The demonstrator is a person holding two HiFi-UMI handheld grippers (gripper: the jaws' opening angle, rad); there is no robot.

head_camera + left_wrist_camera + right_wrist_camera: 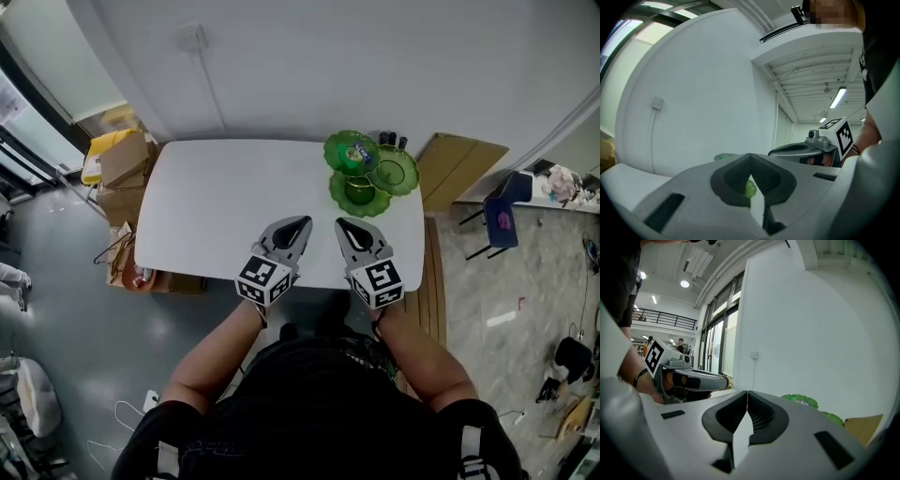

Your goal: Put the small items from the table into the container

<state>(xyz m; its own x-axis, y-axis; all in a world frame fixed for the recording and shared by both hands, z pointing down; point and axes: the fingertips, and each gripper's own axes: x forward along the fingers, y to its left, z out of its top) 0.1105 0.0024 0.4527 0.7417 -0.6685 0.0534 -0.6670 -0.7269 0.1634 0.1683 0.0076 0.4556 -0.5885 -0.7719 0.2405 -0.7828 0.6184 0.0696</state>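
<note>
A green three-bowl container [370, 172] stands at the far right of the white table [216, 206]. A small blue and white item [357, 153] lies in its far left bowl. My left gripper [302, 223] and right gripper [341, 223] hover side by side over the table's front edge, short of the container. Both are shut with nothing between their jaws. In the left gripper view, its closed tips [750, 157] point level, with a bit of the green container [750, 189] showing behind them. In the right gripper view, the shut jaws [747, 393] have the container [801, 401] ahead to the right.
Dark bottles [392, 141] stand behind the container against the wall. Cardboard boxes [127, 164] are stacked left of the table. A flat cardboard sheet [459, 169] and a blue chair [502, 216] are on the right.
</note>
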